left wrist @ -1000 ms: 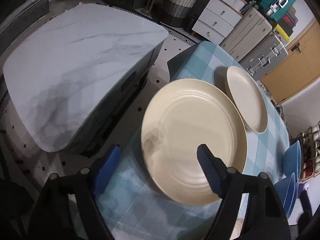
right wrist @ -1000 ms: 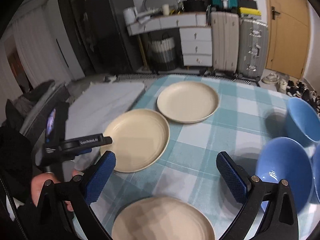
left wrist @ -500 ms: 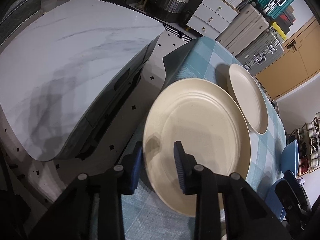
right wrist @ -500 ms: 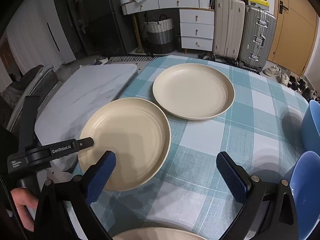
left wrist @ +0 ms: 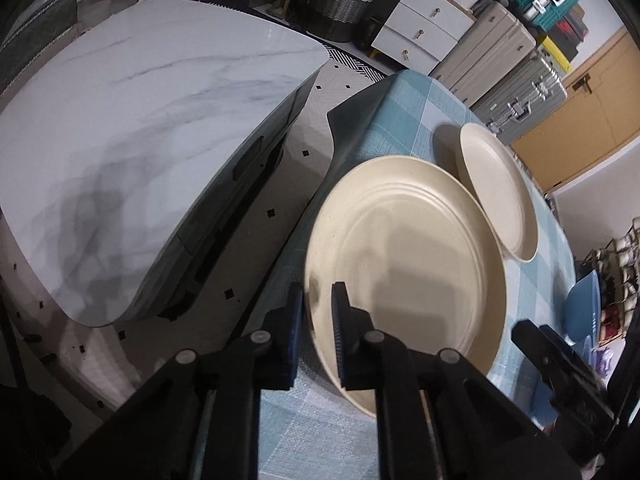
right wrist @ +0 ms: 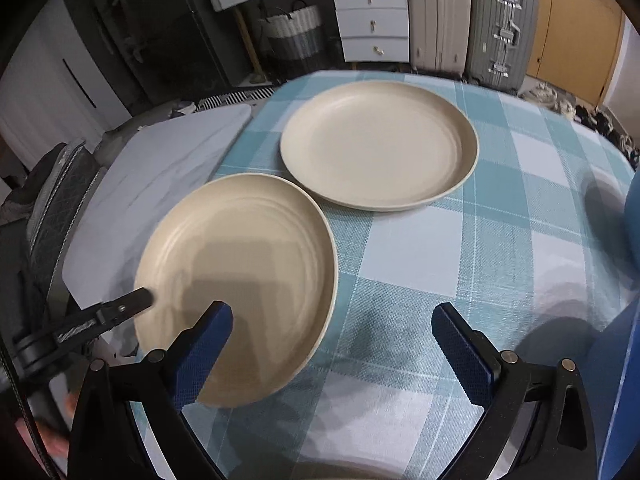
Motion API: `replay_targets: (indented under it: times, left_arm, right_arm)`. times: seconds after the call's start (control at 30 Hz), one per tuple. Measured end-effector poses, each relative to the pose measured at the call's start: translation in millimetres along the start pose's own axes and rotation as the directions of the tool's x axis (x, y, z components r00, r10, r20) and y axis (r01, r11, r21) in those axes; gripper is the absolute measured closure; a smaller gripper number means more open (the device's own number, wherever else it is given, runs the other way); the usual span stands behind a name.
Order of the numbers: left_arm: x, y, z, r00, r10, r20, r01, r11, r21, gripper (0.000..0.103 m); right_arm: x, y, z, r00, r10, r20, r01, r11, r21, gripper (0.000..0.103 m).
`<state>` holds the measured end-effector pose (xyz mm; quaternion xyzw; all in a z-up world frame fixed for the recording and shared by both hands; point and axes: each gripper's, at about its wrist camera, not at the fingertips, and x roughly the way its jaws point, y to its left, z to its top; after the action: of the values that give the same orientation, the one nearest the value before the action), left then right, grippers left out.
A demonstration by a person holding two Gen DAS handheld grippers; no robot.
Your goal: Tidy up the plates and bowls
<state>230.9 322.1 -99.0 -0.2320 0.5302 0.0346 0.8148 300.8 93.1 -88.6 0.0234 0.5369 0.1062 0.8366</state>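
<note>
Cream-coloured and ridged in rings, the near plate (left wrist: 404,268) sits at the left edge of the table, on a blue-and-white checked tablecloth (right wrist: 460,264); its rim on the table-edge side is lifted a little, so it looks slightly tilted. Just beyond it lies a second cream plate (right wrist: 380,144), their rims close together, though whether they touch cannot be told. A blue bowl (right wrist: 634,208) shows at the right border of the right wrist view, and another blue piece (right wrist: 616,392) fills the lower right corner. Off the table's left side stands a lower white marble-patterned surface (left wrist: 132,140), and behind are a white drawer unit (right wrist: 372,20), a woven basket (right wrist: 292,36), grey suitcases (right wrist: 468,16) and a wooden door (left wrist: 580,108). The left gripper (left wrist: 318,312) has just been closing and now pinches the near plate's rim, one blue-padded finger outside the edge and one inside. The right gripper (right wrist: 332,340) hangs low over the cloth beside that plate, its fingers (right wrist: 460,352) spread wide with nothing between them; its left finger overlaps the plate's near edge in the view, contact not discernible.
</note>
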Motion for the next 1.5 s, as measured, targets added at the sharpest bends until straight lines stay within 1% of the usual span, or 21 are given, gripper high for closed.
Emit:
replay_targets:
  times: [0.07,0.1,0.13,0.17,0.23,0.33,0.47,0.5,0.53,0.6,0.67,0.77,0.83,0.93,1.03,1.2,1.3,1.37,1.5]
  left_arm:
    - [1.6,0.5,-1.0,1.0,0.004,-0.013,-0.004,1.0,-0.003,0.092]
    - [2.3,1.0,-1.4,1.0,0.004,-0.019,-0.004,1.0,-0.005,0.092]
    - [2.2,0.8,-1.6,1.0,0.004,-0.018,-0.004,1.0,-0.004,0.092]
    - [2.2,0.5,-1.9,1.0,0.007,-0.017,-0.007,1.0,0.0,0.092]
    - [2.0,0.0,-2.1,1.0,0.01,-0.018,-0.01,1.0,0.005,0.092]
    - [2.7,0.0,-2.4,1.0,0.012,-0.021,-0.011,1.0,0.009,0.092]
    - [3.3,-0.7,-2.7,1.0,0.014,-0.021,-0.014,1.0,0.015,0.093]
    - [4.1,-0.5,-3.0,1.0,0.015,-0.026,-0.014,1.0,0.015,0.093]
    - [4.8,-0.1,-3.3,0.999,0.014,-0.03,-0.014,1.0,0.013,0.093]
    - [6.0,-0.4,-3.4,0.999,0.016,-0.037,-0.016,1.0,0.012,0.093]
    - [6.6,-1.7,-3.6,0.999,0.024,-0.037,-0.023,1.0,0.017,0.092]
    - [7.4,-2.1,-4.5,0.999,0.023,-0.041,-0.022,1.0,0.017,0.093]
    - [7.8,-1.5,-5.0,0.999,0.017,-0.045,-0.016,1.0,0.018,0.093]
    - [7.7,-0.5,-4.8,0.999,0.012,-0.045,-0.011,1.0,0.015,0.093]
    - [8.2,-1.0,-4.6,0.999,0.014,-0.045,-0.014,1.0,0.015,0.093]
    - [8.7,0.0,-5.9,0.999,0.015,-0.043,-0.015,1.0,-0.004,0.096]
    - [8.9,-2.1,-5.8,0.999,0.014,-0.049,-0.014,1.0,0.001,0.096]
    - [8.8,-3.2,-6.2,0.999,0.015,-0.052,-0.015,1.0,0.007,0.096]
    - [7.0,-3.7,-6.6,0.999,0.001,-0.047,-0.001,1.0,-0.004,0.097]
  right_arm:
    - [9.1,-3.1,3.6,0.999,-0.001,-0.032,0.002,1.0,0.015,0.007]
    - [13.6,-5.5,5.4,0.999,0.011,-0.043,-0.009,1.0,0.028,0.01]
    - [17.7,-7.4,7.0,0.998,0.026,-0.053,-0.023,0.999,0.04,0.017]
    - [20.9,-7.6,8.5,0.998,0.033,-0.061,-0.031,0.999,0.041,0.021]
    - [27.5,-5.3,11.6,0.996,0.033,-0.081,-0.031,0.999,0.021,0.021]
    - [32.6,-5.0,14.7,0.996,0.022,-0.084,-0.021,1.0,0.01,0.022]
    - [44.2,-6.3,16.1,0.992,0.026,-0.12,-0.024,1.0,0.02,0.044]
    - [45.6,-5.8,16.0,0.992,0.016,-0.122,-0.014,1.0,0.013,0.046]
    - [44.8,-4.9,16.1,0.994,0.014,-0.109,-0.013,1.0,0.005,0.053]
    - [45.2,-4.4,16.9,0.994,0.019,-0.11,-0.019,1.0,0.002,0.058]
    - [44.8,-3.5,17.2,0.992,0.047,-0.113,-0.048,0.999,0.0,0.071]
    - [44.5,0.6,14.9,0.993,0.037,-0.116,-0.042,0.998,-0.04,0.079]
    - [43.3,1.4,13.9,0.994,0.018,-0.112,-0.024,0.998,-0.057,0.082]
    - [40.4,-4.5,13.5,0.993,0.04,-0.111,-0.044,0.999,-0.027,0.088]
    - [35.5,-9.2,9.6,0.992,0.063,-0.106,-0.065,0.998,-0.011,0.091]
    - [30.3,-11.2,7.0,0.993,0.058,-0.098,-0.061,0.998,-0.03,0.092]
    - [27.8,-15.3,2.8,0.994,0.055,-0.094,-0.058,0.998,-0.03,0.092]
    - [32.3,-13.6,9.8,0.994,0.054,-0.095,-0.057,0.998,-0.03,0.093]
    - [30.6,-15.3,8.3,0.994,0.061,-0.092,-0.063,0.998,-0.02,0.093]
